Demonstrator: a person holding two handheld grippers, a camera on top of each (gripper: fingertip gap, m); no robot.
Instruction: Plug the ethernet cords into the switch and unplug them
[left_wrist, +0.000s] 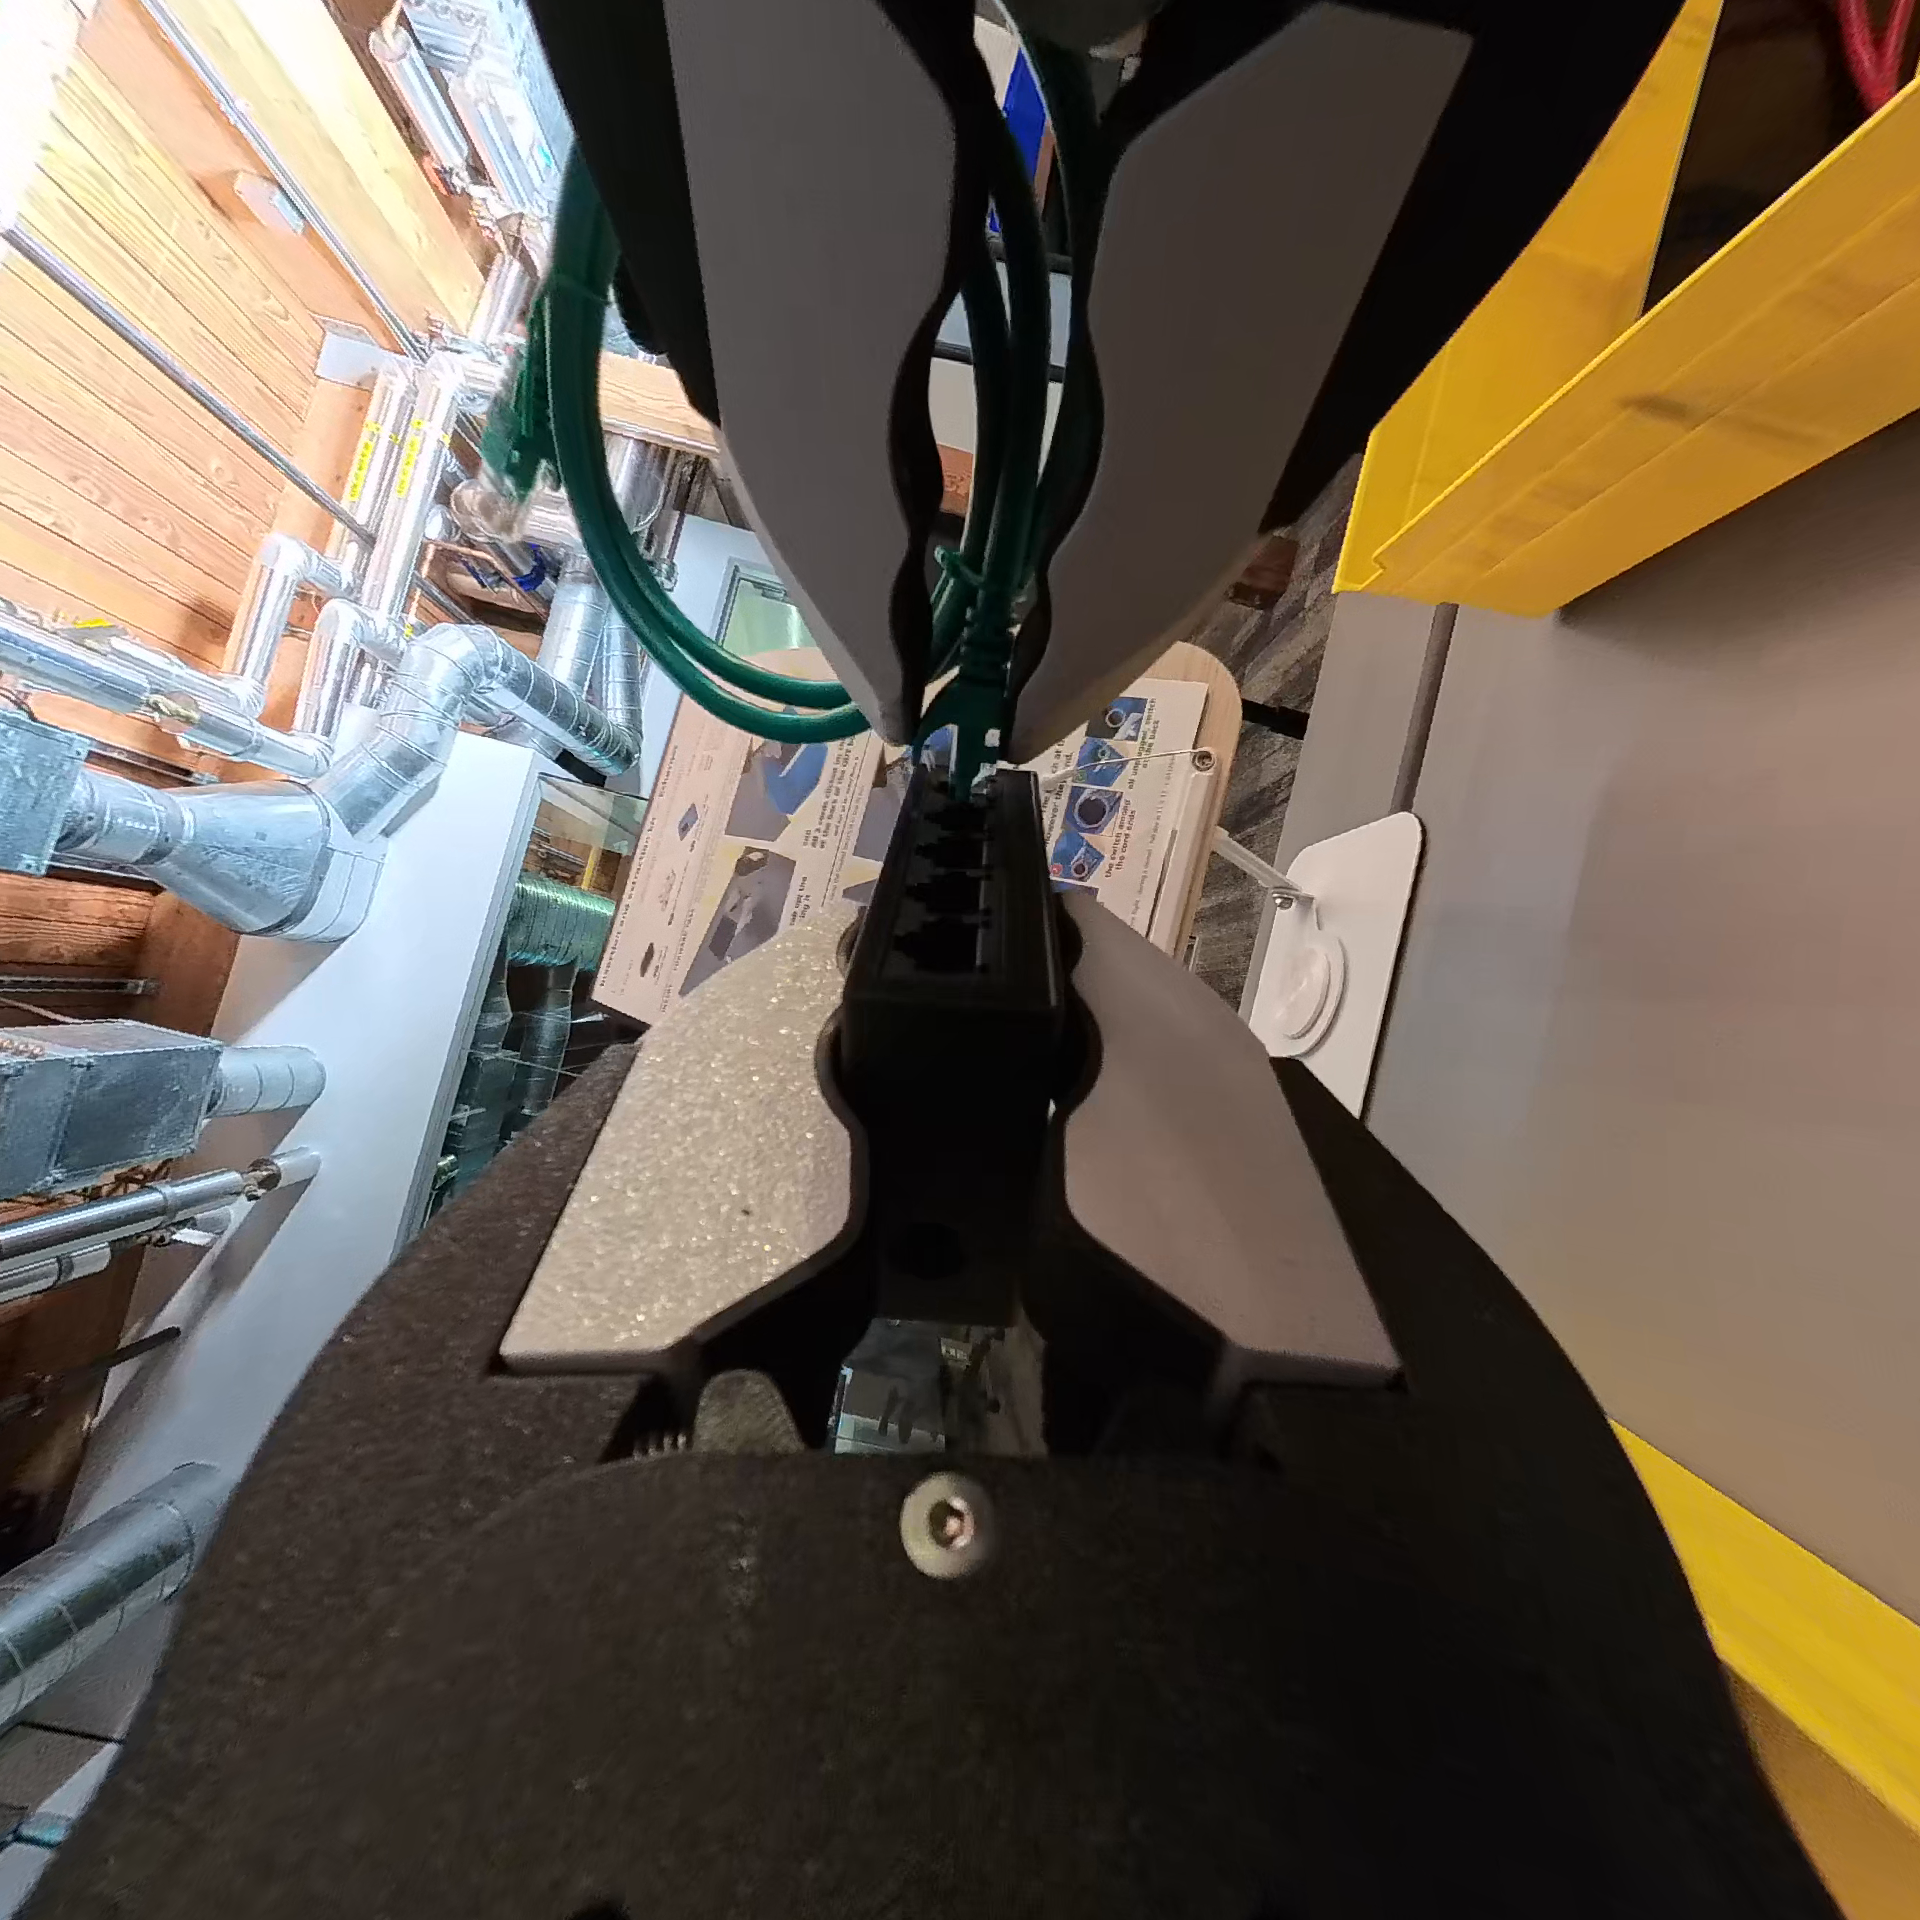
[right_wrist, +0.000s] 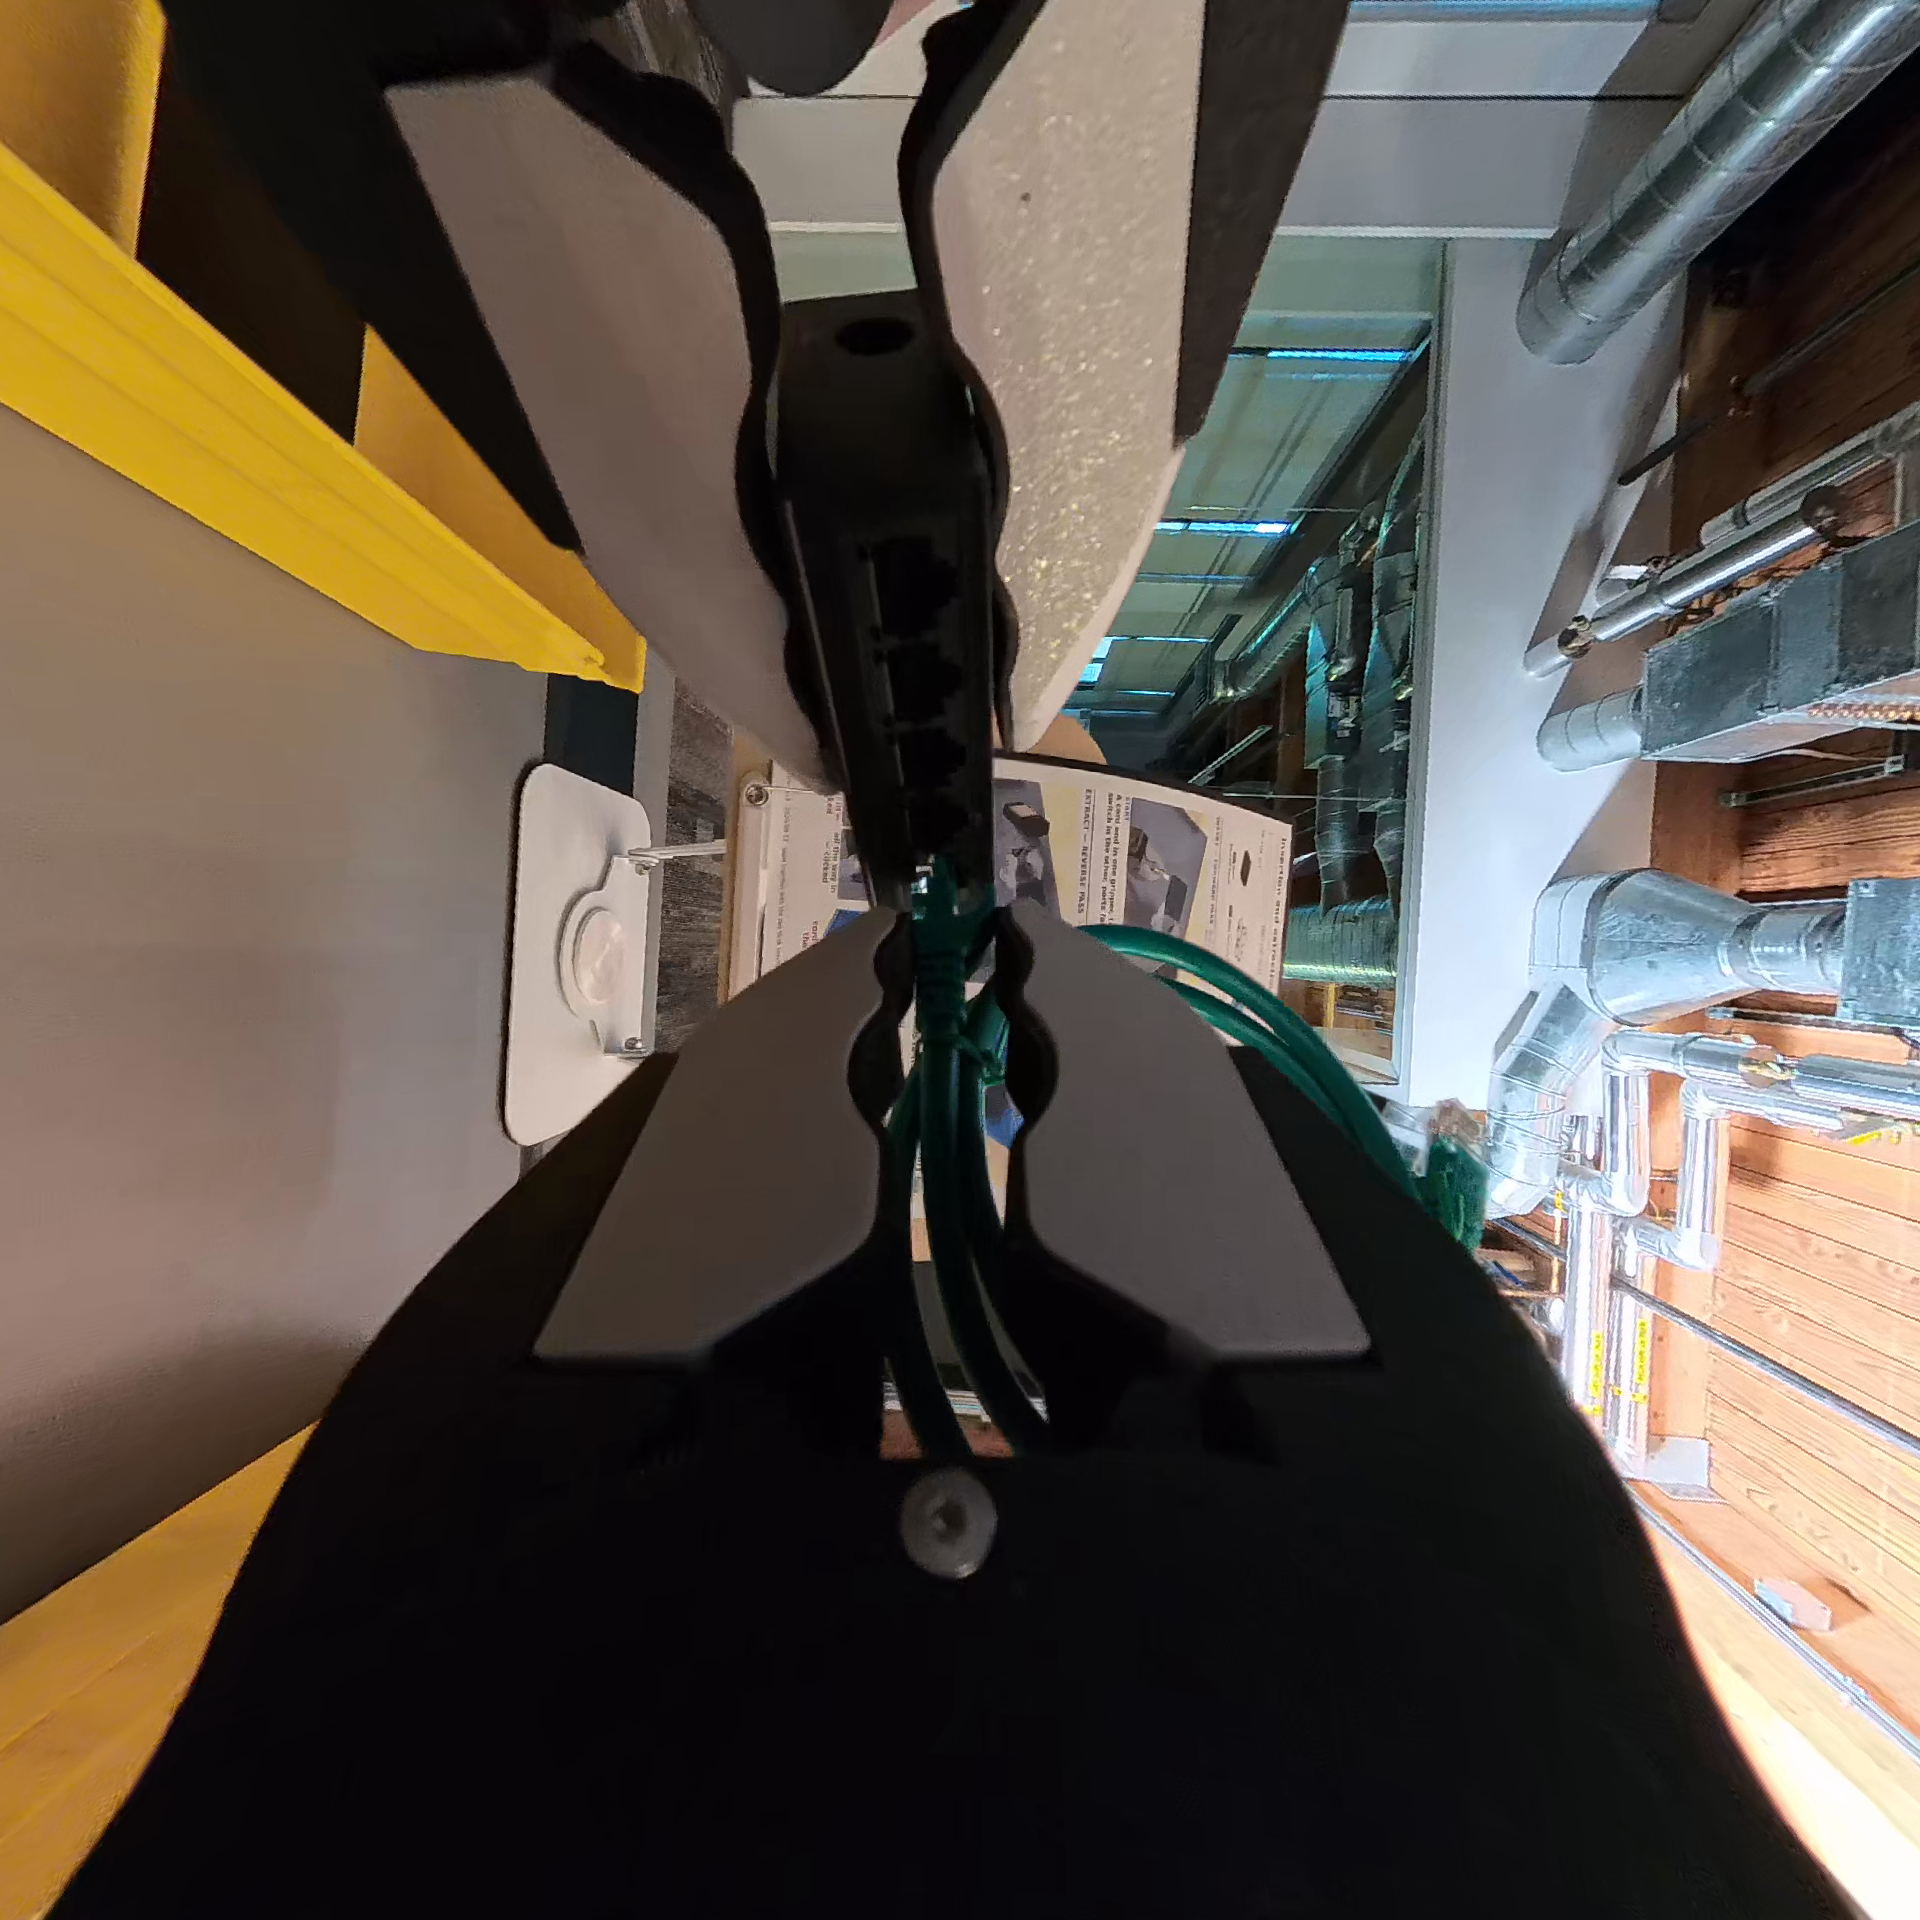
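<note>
My left gripper (left_wrist: 956, 935) is shut on the black switch (left_wrist: 956, 1039), and its row of ports faces the camera. My right gripper (left_wrist: 956, 727) comes in from the top, shut on the green ethernet cord (left_wrist: 623, 582) just behind the plug (left_wrist: 977, 675). The plug's tip sits at the switch's far end port; I cannot tell how deep it is. In the right wrist view, my right gripper (right_wrist: 951, 925) pinches the cord (right_wrist: 1247, 997) at the plug (right_wrist: 940, 914). The left gripper (right_wrist: 925, 748) holds the switch (right_wrist: 914, 675) above it. The other ports look empty.
A printed instruction sheet (left_wrist: 769, 852) on a wooden board lies behind the switch. A grey table (left_wrist: 1662, 1039) carries a white mounting plate (left_wrist: 1340, 935) and yellow bins (left_wrist: 1621, 395). More green cords with loose plugs (left_wrist: 520, 416) hang at the left. Pipes and ducts (right_wrist: 1662, 966) fill the background. Left and right tips are no more than a few centimetres apart.
</note>
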